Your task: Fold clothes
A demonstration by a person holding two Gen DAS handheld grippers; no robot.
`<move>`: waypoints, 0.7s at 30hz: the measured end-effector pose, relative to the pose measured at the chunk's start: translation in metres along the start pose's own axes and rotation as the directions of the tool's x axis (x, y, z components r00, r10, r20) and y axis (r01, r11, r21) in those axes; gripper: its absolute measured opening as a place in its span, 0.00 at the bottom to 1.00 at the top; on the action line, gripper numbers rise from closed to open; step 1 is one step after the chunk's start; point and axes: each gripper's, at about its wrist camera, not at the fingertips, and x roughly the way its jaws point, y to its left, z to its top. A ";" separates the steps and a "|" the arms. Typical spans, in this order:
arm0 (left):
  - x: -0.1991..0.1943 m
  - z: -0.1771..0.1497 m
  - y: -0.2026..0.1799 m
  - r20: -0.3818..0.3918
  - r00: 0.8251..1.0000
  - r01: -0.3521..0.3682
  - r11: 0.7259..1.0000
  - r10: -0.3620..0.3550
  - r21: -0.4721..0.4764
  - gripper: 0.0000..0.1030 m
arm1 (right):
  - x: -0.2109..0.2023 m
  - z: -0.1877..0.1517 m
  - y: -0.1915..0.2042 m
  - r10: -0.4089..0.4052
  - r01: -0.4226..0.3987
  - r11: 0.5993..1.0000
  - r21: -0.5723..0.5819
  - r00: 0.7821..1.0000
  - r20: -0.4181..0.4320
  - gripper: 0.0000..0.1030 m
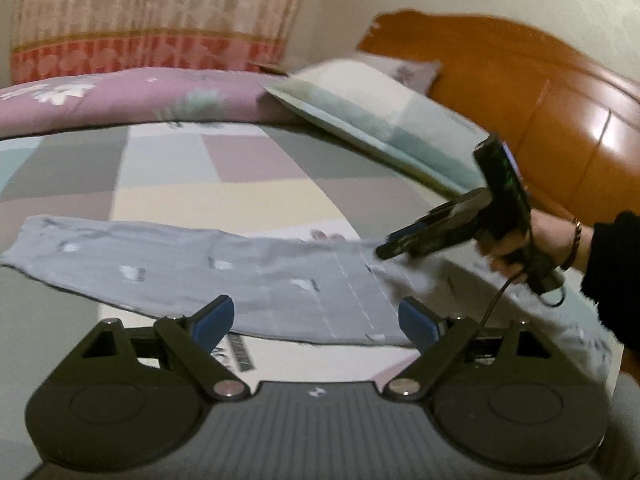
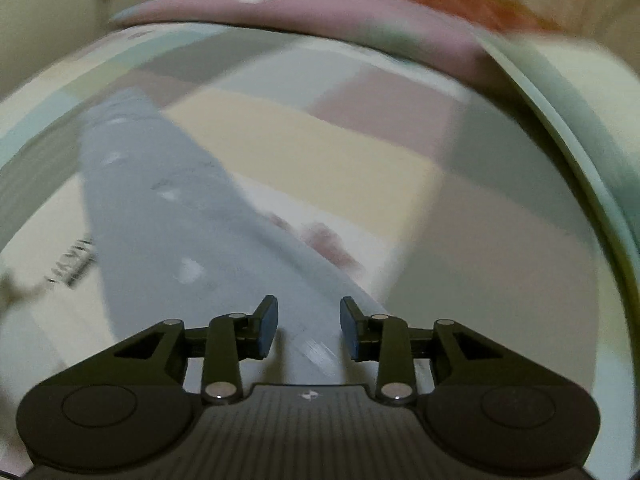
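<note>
A long grey garment (image 1: 224, 276) lies stretched flat along the near edge of the bed (image 1: 248, 168), its narrow end to the left. It looks light and limp, apt to sag and crease; I'd take it by an end or a stitched hem. The left gripper (image 1: 316, 318) hangs just above its near side, jaws spread wide, gripping nothing. The right gripper (image 2: 308, 328), also parted and empty, hovers over the right end. Patchwork sheet, a pillow (image 1: 372, 116), wooden headboard (image 1: 520, 92) and curtain (image 1: 152, 20) behind.
</note>
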 end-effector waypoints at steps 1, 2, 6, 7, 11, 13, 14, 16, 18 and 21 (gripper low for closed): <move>0.005 -0.001 -0.006 -0.010 1.000 0.004 1.000 -0.004 0.013 0.87 | -0.003 -0.006 -0.010 0.020 -0.020 0.999 0.041 1.000 0.009 0.37; 0.009 -0.002 -0.011 -0.018 1.000 0.010 1.000 -0.009 0.026 0.87 | -0.006 -0.012 -0.019 0.043 -0.044 0.996 0.079 0.999 0.022 0.37; 0.022 -0.007 -0.018 -0.051 0.999 0.020 0.998 -0.017 0.052 0.87 | 0.000 -0.024 -0.028 0.149 -0.154 0.981 0.120 0.988 0.042 0.38; 0.025 -0.008 -0.019 -0.061 0.998 0.019 0.998 -0.015 0.056 0.87 | 0.007 -0.024 -0.026 0.117 -0.119 0.988 0.102 0.993 0.022 0.38; 0.033 -0.012 -0.019 -0.091 0.996 -0.017 0.998 0.023 0.067 0.87 | 0.001 -0.022 -0.041 0.024 -0.035 0.987 0.157 0.997 0.076 0.28; 0.031 -0.012 -0.017 -0.086 0.996 -0.014 0.998 0.020 0.059 0.87 | -0.021 -0.026 -0.055 0.003 -0.030 0.979 0.202 0.991 0.131 0.31; 0.030 -0.012 -0.016 -0.083 0.996 -0.013 0.998 0.017 0.055 0.87 | -0.033 -0.029 -0.061 -0.022 -0.009 0.979 0.202 0.989 0.148 0.34; 0.031 -0.011 -0.018 -0.083 0.996 -0.013 0.998 0.017 0.056 0.87 | -0.050 -0.053 -0.072 -0.083 0.056 0.974 0.219 0.989 0.120 0.35; 0.031 -0.010 -0.026 -0.082 0.997 -0.007 0.997 0.013 0.071 0.87 | -0.067 -0.078 -0.083 -0.145 0.121 0.965 0.234 0.986 0.086 0.35; 0.031 -0.011 -0.045 -0.083 0.996 0.032 0.993 -0.022 0.115 0.87 | -0.091 -0.115 -0.100 -0.235 0.220 0.942 0.252 0.971 0.034 0.35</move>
